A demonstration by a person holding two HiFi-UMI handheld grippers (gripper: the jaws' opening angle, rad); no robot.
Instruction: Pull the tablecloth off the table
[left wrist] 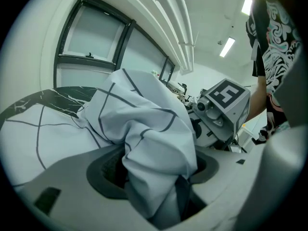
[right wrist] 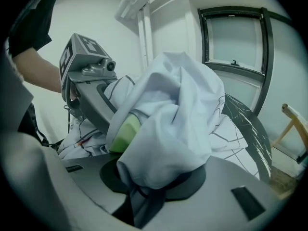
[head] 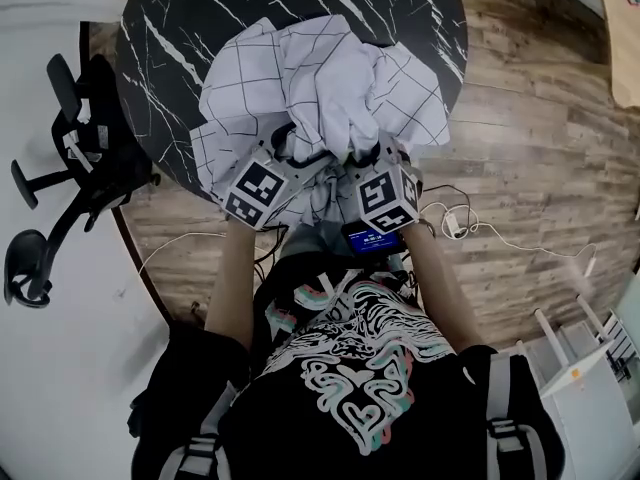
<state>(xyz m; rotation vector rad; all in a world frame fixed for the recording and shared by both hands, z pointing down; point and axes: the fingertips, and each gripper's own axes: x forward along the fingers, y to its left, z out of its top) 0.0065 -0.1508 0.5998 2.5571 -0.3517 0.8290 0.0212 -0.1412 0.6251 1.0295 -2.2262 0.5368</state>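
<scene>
The white tablecloth (head: 320, 88) with thin black grid lines lies bunched in a heap on the near half of the round black marble table (head: 200, 18). My left gripper (head: 285, 153) and right gripper (head: 370, 158) sit side by side at the heap's near edge. In the left gripper view a thick fold of the tablecloth (left wrist: 144, 143) is pinched in the left gripper (left wrist: 154, 177), with the right gripper's marker cube (left wrist: 224, 97) just beyond. In the right gripper view a bundle of the tablecloth (right wrist: 178, 124) is clamped in the right gripper (right wrist: 154, 182); the left gripper's cube (right wrist: 82, 49) shows at the left.
A black office chair (head: 60, 168) stands left of the table. White cables (head: 480, 230) trail over the wooden floor at the right, and a white rack (head: 590, 353) stands at the lower right. A device with a blue screen (head: 372, 238) hangs at the person's waist.
</scene>
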